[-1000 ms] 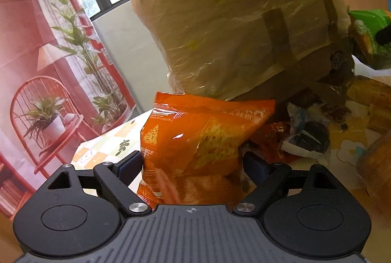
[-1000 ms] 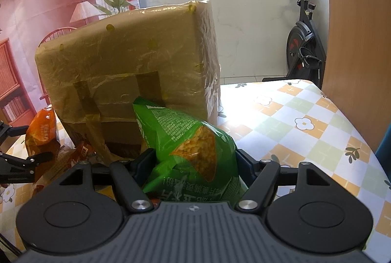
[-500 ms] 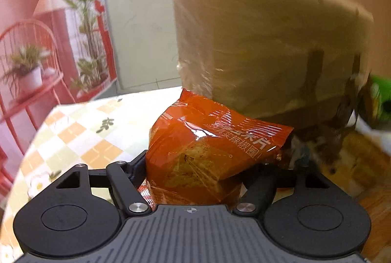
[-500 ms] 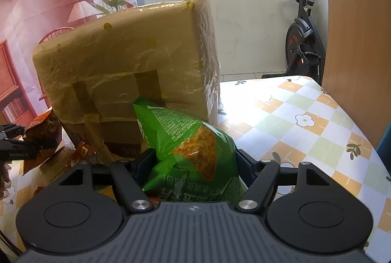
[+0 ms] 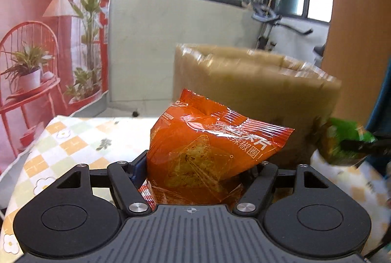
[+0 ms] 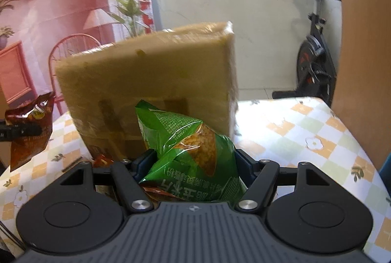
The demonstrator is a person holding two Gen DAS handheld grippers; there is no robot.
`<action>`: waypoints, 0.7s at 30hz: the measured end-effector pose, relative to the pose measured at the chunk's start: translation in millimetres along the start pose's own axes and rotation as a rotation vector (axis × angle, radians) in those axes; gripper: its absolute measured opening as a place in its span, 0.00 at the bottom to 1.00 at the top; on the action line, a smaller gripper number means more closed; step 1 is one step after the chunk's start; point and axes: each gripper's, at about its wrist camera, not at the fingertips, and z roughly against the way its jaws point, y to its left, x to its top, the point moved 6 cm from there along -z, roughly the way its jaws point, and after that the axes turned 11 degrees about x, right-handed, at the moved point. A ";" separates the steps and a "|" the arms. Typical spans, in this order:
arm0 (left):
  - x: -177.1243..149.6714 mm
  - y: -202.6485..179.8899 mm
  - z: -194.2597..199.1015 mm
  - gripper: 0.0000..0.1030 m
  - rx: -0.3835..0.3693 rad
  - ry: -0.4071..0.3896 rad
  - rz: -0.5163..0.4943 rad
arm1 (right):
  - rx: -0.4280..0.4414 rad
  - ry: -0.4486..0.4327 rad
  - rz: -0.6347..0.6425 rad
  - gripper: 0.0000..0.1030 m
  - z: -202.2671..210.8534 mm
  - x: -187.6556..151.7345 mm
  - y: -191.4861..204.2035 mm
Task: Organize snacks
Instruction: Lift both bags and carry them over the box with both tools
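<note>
Holding one snack in each tool: crinkly orange foil chip bag (image 5: 210,153) pinched in the left gripper (image 5: 199,172), glossy green foil chip bag (image 6: 188,150) pinched in the right gripper (image 6: 193,170). Both jaws narrowed onto the bags' lower halves, foil bulging above the fingers. Both bags lifted clear of the checked floral tablecloth (image 6: 305,136), carried in front of the tall tape-wrapped brown cardboard box (image 6: 146,82).

Step in hand, judged: carrying both bags to the box. To do well:
- Keep squeeze light but constant; air-filled foil is slippery and chips inside crush easily.
- Raise each bag above the box rim before moving forward; snagging the loose wrap looks likely otherwise.
- Keep the two tools apart on approach, one bag entering at a time.
- Release only once the bag is over the opening; opening itself not visible in either view, so location cannot be confirmed.

View differences:
- Left wrist: green bag visible at far right edge, blurred, just beside the box's right side; box top edge seen from slightly above, motion-smeared.
- Right wrist: orange bag at far left, hanging from the other tool's black finger, well left of the box; small reddish wrapper (image 6: 102,160) on the cloth at the box foot, hidden from the left view; black exercise bike (image 6: 315,67) beyond the table.
</note>
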 end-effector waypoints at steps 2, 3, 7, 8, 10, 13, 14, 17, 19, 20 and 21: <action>7.4 -6.0 7.6 0.72 -0.021 -0.020 0.008 | 0.020 -0.016 0.016 0.69 4.0 7.3 8.4; 9.9 -10.1 11.0 0.72 -0.030 -0.028 0.007 | 0.026 -0.023 0.025 0.69 6.2 10.7 12.8; 24.2 -22.3 19.3 0.72 -0.062 -0.046 -0.003 | 0.054 -0.061 0.052 0.69 18.1 27.1 28.6; 27.5 -25.1 21.3 0.72 -0.069 -0.053 -0.004 | 0.062 -0.076 0.058 0.69 21.8 31.6 32.0; 32.6 -30.7 25.7 0.72 -0.081 -0.074 -0.008 | 0.075 -0.105 0.065 0.69 30.5 39.8 37.3; 37.6 -36.2 27.6 0.72 -0.100 -0.093 -0.002 | 0.083 -0.130 0.083 0.69 40.1 50.8 43.2; 39.3 -38.0 28.2 0.72 -0.108 -0.098 0.001 | 0.084 -0.135 0.090 0.69 42.2 54.0 44.9; 44.5 -44.0 33.4 0.72 -0.126 -0.115 0.005 | 0.089 -0.153 0.109 0.69 48.2 64.1 51.5; 49.8 -45.9 34.9 0.72 -0.136 -0.128 0.011 | 0.093 -0.165 0.119 0.69 51.3 71.2 54.8; 53.0 -46.5 36.2 0.72 -0.140 -0.134 0.016 | 0.096 -0.171 0.127 0.69 52.7 75.1 56.8; 56.4 -47.6 36.4 0.72 -0.145 -0.140 0.020 | 0.098 -0.173 0.133 0.69 53.0 78.4 58.2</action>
